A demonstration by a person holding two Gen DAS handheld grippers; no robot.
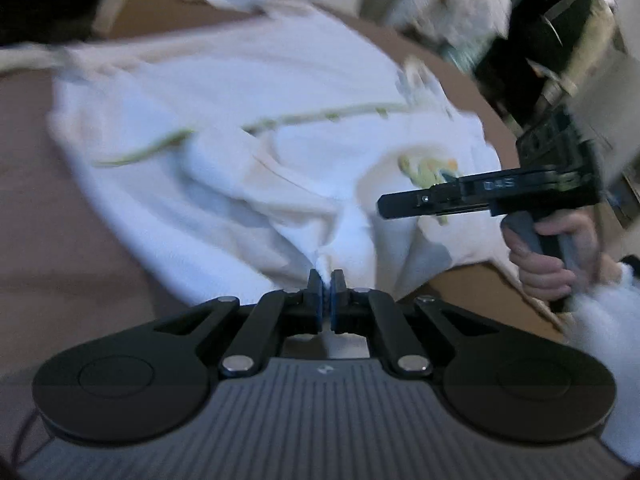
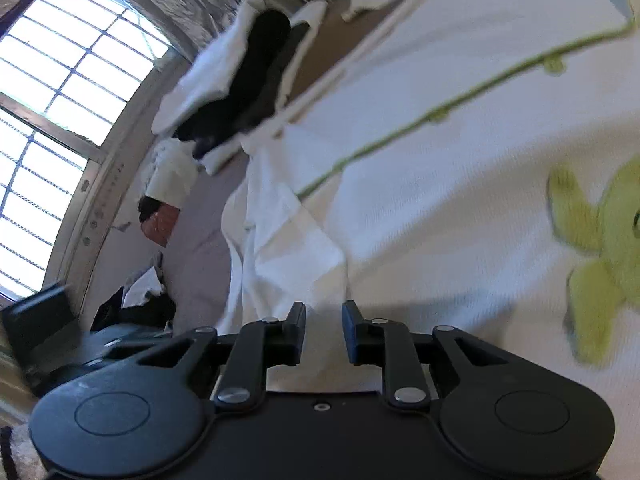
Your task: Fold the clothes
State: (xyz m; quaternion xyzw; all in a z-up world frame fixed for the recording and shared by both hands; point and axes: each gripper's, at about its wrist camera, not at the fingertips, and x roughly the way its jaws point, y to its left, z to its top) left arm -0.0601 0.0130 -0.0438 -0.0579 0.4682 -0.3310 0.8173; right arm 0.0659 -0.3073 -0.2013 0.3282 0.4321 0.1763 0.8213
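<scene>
A white garment (image 1: 224,128) with a green trim line and a green cartoon print lies spread on a brown surface (image 1: 40,208). My left gripper (image 1: 327,280) is shut on a bunched fold of the white garment, and the cloth rises in a ridge from its pads. In the left wrist view my right gripper (image 1: 384,202) hovers above the garment at the right, held by a hand (image 1: 548,256). In the right wrist view the right gripper (image 2: 323,312) stands open just over the garment (image 2: 440,208), nothing between its fingers. The green print (image 2: 592,264) lies to its right.
A pile of black and white clothes (image 2: 248,76) lies at the far side of the surface. A barred window (image 2: 52,96) is behind it. Dark furniture (image 1: 532,32) and clutter stand beyond the surface's right edge. More dark items (image 2: 132,304) sit at the left.
</scene>
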